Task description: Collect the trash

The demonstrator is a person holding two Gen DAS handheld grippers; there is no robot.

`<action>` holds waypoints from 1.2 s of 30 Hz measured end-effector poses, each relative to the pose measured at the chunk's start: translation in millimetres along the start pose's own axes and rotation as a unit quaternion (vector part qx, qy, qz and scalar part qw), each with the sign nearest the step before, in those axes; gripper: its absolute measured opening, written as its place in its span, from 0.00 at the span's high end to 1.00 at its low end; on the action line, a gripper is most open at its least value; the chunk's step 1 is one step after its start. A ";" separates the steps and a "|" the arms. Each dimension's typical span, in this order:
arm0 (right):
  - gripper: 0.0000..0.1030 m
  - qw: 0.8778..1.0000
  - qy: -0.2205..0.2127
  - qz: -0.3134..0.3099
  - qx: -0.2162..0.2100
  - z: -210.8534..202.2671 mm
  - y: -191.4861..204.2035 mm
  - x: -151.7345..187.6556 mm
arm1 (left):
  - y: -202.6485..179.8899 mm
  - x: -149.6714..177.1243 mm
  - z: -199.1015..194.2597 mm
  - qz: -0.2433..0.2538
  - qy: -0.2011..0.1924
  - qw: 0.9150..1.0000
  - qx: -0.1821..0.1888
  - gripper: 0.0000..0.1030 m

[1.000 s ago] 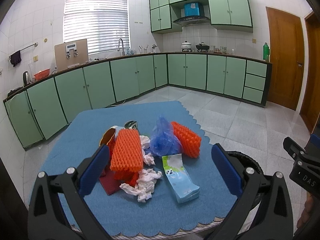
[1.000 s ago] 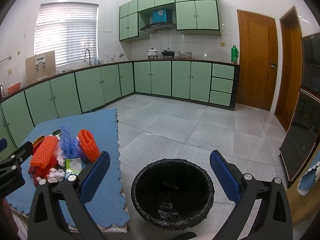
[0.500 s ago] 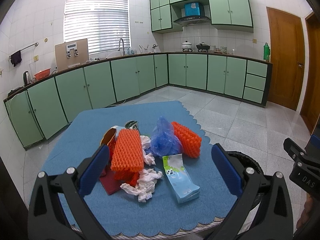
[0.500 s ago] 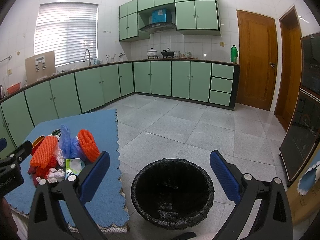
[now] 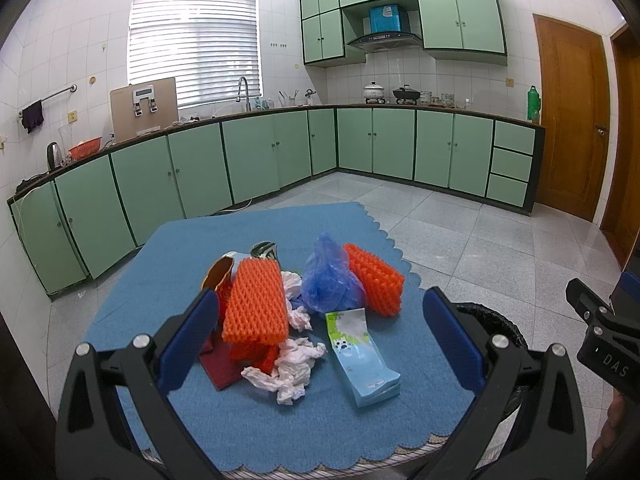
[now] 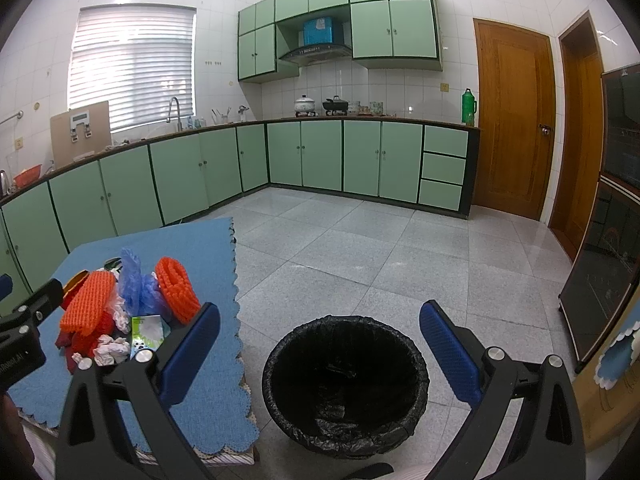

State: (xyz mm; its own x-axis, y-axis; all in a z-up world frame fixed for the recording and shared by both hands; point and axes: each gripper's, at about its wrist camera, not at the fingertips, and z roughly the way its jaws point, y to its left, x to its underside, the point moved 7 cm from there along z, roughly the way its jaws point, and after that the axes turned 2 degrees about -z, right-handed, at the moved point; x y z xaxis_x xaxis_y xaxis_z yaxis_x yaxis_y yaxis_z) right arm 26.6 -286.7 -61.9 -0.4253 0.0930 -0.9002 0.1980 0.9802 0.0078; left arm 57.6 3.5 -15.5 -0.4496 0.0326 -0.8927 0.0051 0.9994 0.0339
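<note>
Both pairs of jaws stood spread wide and held nothing. The left gripper faced the trash heap on the blue worktop, its orange foam net and crumpled tissue lying between its jaws. The right gripper hung over the black-lined bin. A good first pick would likely be the top net, pinched alone.

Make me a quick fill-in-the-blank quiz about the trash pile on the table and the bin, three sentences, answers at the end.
1. The trash pile lies on a scalloped ____ table mat.
2. The round floor bin is lined with a ____ plastic bag.
3. Both the left gripper and the right gripper stand ____, holding nothing, while the light blue and green carton lies beside the crumpled white tissue.

Answers: blue; black; open
</note>
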 end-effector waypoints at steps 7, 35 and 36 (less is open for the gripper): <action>0.06 1.000 0.003 -0.001 0.000 3.1 0.6 2.1 | 4.2 2.3 2.1 -0.002 0.003 1.000 0.001 0.05; 0.21 0.985 0.004 -0.094 -0.144 108.9 172.7 -9.8 | 150.9 16.9 85.5 -0.064 0.031 0.994 -0.079 0.05; 0.21 0.985 0.002 -0.100 -0.140 111.5 178.2 -9.8 | 153.9 17.8 87.9 -0.063 0.034 0.994 -0.078 0.05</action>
State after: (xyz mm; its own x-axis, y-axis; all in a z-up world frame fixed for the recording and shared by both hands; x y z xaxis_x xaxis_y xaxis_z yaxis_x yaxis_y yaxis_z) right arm 164.5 -132.4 -100.3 -0.4347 -0.1076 -0.8941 -0.1412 0.9887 -0.0503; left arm 128.8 158.8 -65.7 -0.4966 -0.0988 -0.8623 -0.1919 0.9814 -0.0020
